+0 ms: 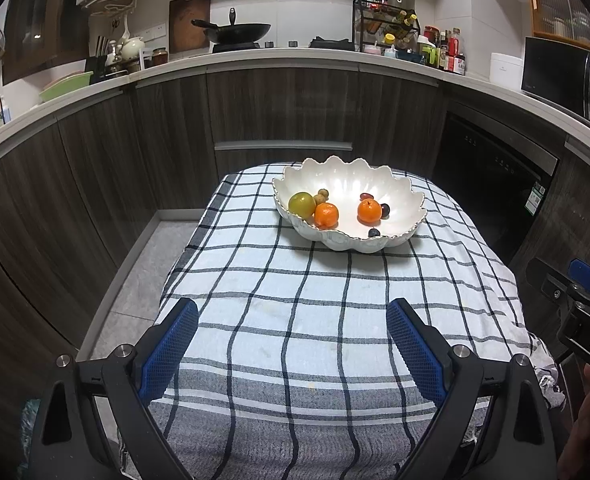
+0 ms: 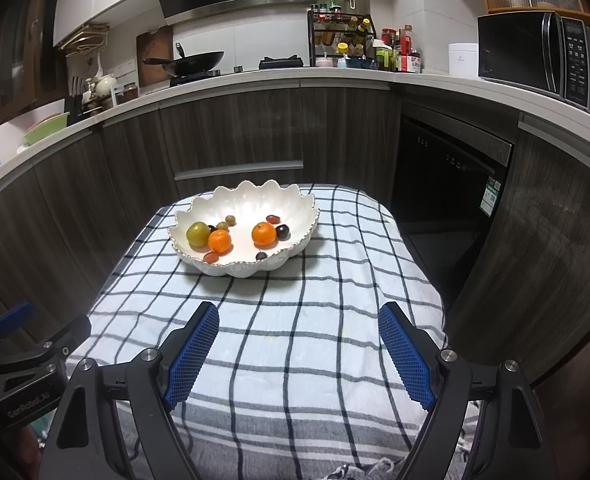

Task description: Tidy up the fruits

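Left wrist view: my left gripper (image 1: pixel 293 316) stands wide apart with nothing between its pads, only checked cloth (image 1: pixel 315 320) below. My right gripper (image 2: pixel 299 322) gapes the same, empty. Well ahead of both jaws sits the scalloped white bowl (image 2: pixel 279 204), holding two oranges (image 2: pixel 263 234), a green fruit (image 2: pixel 197 233) and small dark fruits (image 2: pixel 282 231).

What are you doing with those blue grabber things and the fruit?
A person holds two grabbers over a table with a checked cloth. The left gripper and the right gripper both have their jaws open and hold nothing. All the fruit sits in the white bowl: two oranges, a green fruit and some small ones. Nothing is being touched.
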`<state>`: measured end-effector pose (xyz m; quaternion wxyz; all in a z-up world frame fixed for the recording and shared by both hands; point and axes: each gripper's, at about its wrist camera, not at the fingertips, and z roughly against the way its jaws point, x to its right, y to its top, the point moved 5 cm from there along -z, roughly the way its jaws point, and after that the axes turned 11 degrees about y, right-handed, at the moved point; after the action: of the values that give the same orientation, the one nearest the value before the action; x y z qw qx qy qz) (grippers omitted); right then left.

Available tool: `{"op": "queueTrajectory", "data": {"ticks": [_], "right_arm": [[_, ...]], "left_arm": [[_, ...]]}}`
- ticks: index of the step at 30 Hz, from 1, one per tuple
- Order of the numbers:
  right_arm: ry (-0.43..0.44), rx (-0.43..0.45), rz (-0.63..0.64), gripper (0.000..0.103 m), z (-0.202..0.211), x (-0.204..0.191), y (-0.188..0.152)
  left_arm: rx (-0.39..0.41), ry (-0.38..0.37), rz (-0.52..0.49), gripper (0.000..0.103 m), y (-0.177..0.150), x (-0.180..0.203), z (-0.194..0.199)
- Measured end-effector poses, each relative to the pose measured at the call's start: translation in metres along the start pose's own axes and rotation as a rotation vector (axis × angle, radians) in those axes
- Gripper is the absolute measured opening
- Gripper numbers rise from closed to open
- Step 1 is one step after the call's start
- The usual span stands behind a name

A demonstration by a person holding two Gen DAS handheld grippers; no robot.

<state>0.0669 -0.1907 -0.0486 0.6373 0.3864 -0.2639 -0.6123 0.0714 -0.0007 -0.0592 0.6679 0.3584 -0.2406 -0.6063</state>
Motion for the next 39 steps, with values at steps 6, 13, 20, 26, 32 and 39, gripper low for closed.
{"op": "queueTrajectory", "data": {"ticks": [6, 13, 20, 26, 32, 39], "right_arm": [[-0.002, 0.015, 0.001, 0.083, 0.0023, -0.0009, 0.0013], [0.002, 0.016, 0.000, 0.083, 0.0027, -0.0013, 0.0017], [0.002, 0.016, 0.000, 0.083, 0.0026, -0.0013, 0.0016], [0.004, 0.016, -0.005, 0.083, 0.0028, 0.0000, 0.0012], [0.006, 0.013, -0.005, 0.083, 0.0027, 0.0003, 0.0006], [0.006, 0.012, -0.005, 0.083, 0.0027, 0.0006, 0.0001]], "left_arm": [[0.014, 0.002, 0.000, 0.096, 0.0029, -0.0013, 0.0005], [0.021, 0.009, 0.001, 0.096, 0.0049, -0.0033, 0.0022], [0.024, 0.017, 0.001, 0.096, 0.0049, -0.0040, 0.0038], [0.021, 0.018, 0.001, 0.096, 0.0048, -0.0057, 0.0037], [0.013, 0.021, 0.003, 0.096, 0.0041, -0.0073, 0.0025], [0.012, 0.022, 0.008, 0.096, 0.0036, -0.0051, 0.0022]]}}
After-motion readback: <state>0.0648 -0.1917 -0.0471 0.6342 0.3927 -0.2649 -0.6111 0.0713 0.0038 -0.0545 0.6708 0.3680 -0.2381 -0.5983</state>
